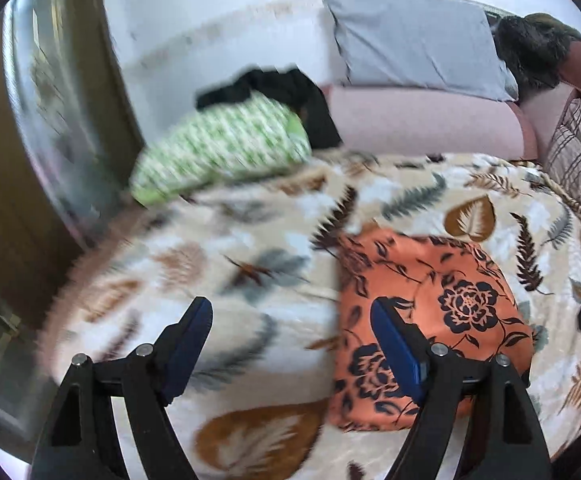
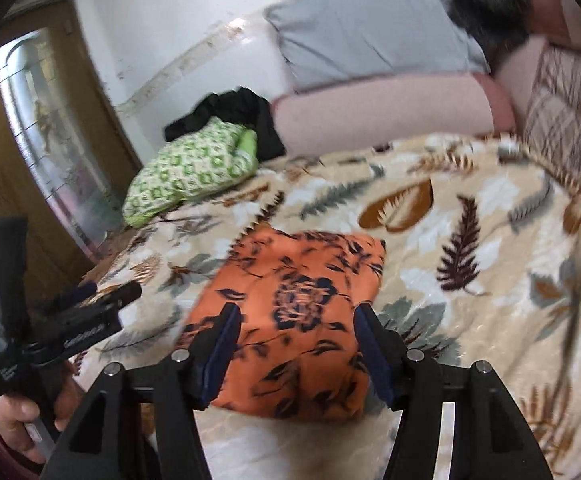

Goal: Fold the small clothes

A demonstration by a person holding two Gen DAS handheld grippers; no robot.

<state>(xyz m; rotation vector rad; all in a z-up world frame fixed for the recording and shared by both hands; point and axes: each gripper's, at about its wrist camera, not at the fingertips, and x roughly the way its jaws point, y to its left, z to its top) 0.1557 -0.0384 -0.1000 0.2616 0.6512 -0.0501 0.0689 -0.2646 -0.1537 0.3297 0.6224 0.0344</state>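
A small orange cloth garment printed with dark navy flowers and leaves (image 2: 290, 320) lies folded into a compact, roughly rectangular bundle, its top face smooth and its edges rounded and slightly puffy; it rests flat on a cream fleece blanket patterned with brown and grey-green leaves (image 2: 470, 240) that covers the bed. The right gripper (image 2: 296, 344) hangs just above the near edge of the bundle with its black arms and blue-padded fingers spread apart, grasping nothing. The left gripper (image 1: 290, 344) is likewise released, its jaws wide; one blue pad (image 1: 396, 352) sits over the left part of the orange bundle while the other is over bare blanket, though contact cannot be judged. In the right wrist view, the left gripper's handle is seen held in a hand (image 2: 22, 424) at the lower left. Farther back lie a green-and-white patterned cushion (image 2: 190, 168) with a black garment (image 2: 234, 108) behind it, a long pink bolster (image 2: 382, 108) and a grey pillow (image 2: 366, 36) against the white wall.
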